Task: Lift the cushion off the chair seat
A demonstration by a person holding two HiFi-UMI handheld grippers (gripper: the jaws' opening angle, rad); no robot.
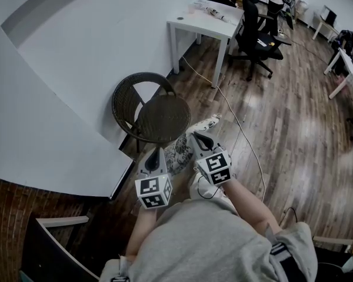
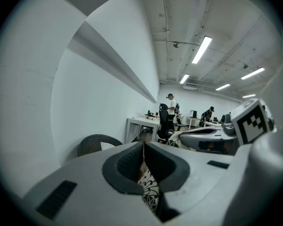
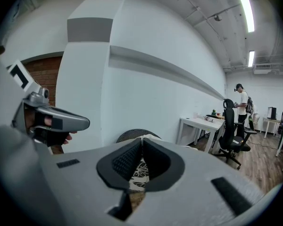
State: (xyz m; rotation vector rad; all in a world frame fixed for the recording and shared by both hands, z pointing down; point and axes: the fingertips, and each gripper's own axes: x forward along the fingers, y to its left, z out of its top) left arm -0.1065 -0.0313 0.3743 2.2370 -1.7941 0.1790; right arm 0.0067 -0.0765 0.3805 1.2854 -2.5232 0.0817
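The cushion (image 1: 185, 147), white with a black floral print, hangs clear of the dark wicker chair (image 1: 153, 111) and just in front of its seat. My left gripper (image 1: 156, 153) is shut on the cushion's left edge. Its right edge is clamped in my right gripper (image 1: 199, 137). In the left gripper view the printed cushion fabric (image 2: 149, 190) is pinched between the closed jaws, with the chair (image 2: 96, 142) behind. The right gripper view shows the same cushion fabric (image 3: 138, 168) squeezed in the closed jaws, and the chair back (image 3: 132, 134) beyond.
A white wall runs along the left, with brick (image 1: 12, 216) at the lower left. A white desk (image 1: 206, 22) and a black office chair (image 1: 256, 37) stand further back. A cable (image 1: 241, 128) trails over the wooden floor. People stand far off.
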